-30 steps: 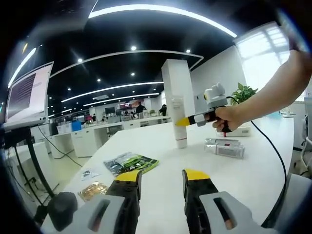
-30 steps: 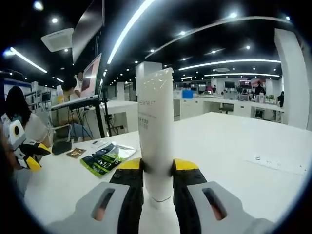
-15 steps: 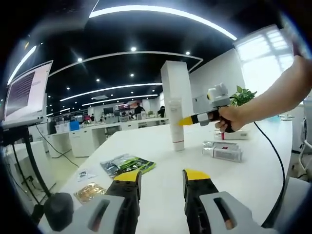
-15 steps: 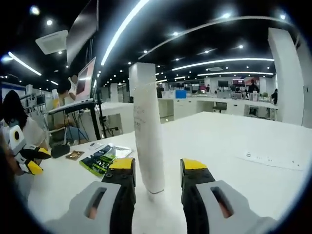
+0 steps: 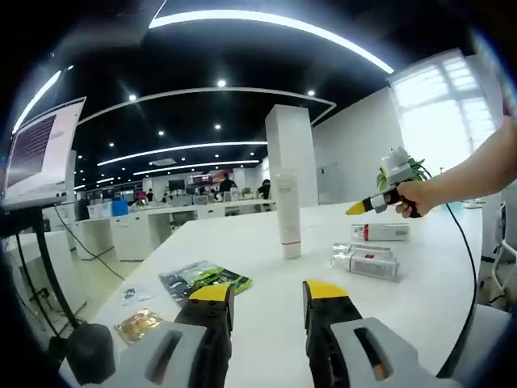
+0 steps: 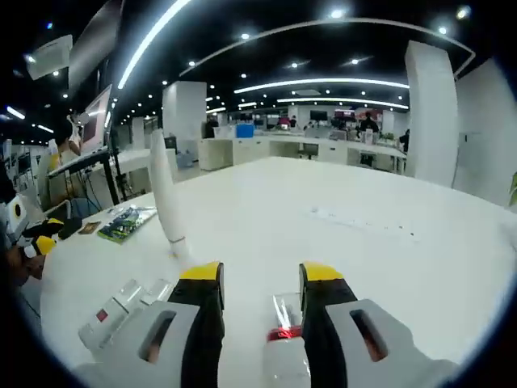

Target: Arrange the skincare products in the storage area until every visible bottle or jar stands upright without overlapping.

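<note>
Hovering low over the white table [image 6: 388,267], the right gripper [image 6: 260,279] has its jaws spread and empty. A clear bottle with a red band [image 6: 284,333] lies on its side right between them, at 6 o'clock in the right gripper view. Its long axis runs roughly along the jaws, toward the camera; which end is the cap cannot be told.

A second pack [image 6: 121,305], flat with a red label, lies at 8 o'clock in that view, just beside the left jaw. The tall white tube [image 6: 164,194] stands upright at 10 o'clock, apart from both fallen items.

In the left gripper view the same tube [image 5: 287,214] stands near centre. Two flat items lie to its right at 3 o'clock: a nearer pack [image 5: 365,262] and a farther bottle [image 5: 381,232], close together, long axes across the view. The right gripper [image 5: 362,208] hangs just above them.

The left gripper [image 5: 264,293] sits well back, jaws parted and holding nothing. A green sachet [image 5: 202,279] lies at 7 o'clock, a small gold packet [image 5: 137,325] nearer the table edge.

Judgement: the right gripper is far nearer the fallen bottle. One item stands; at least two remain down.
</note>
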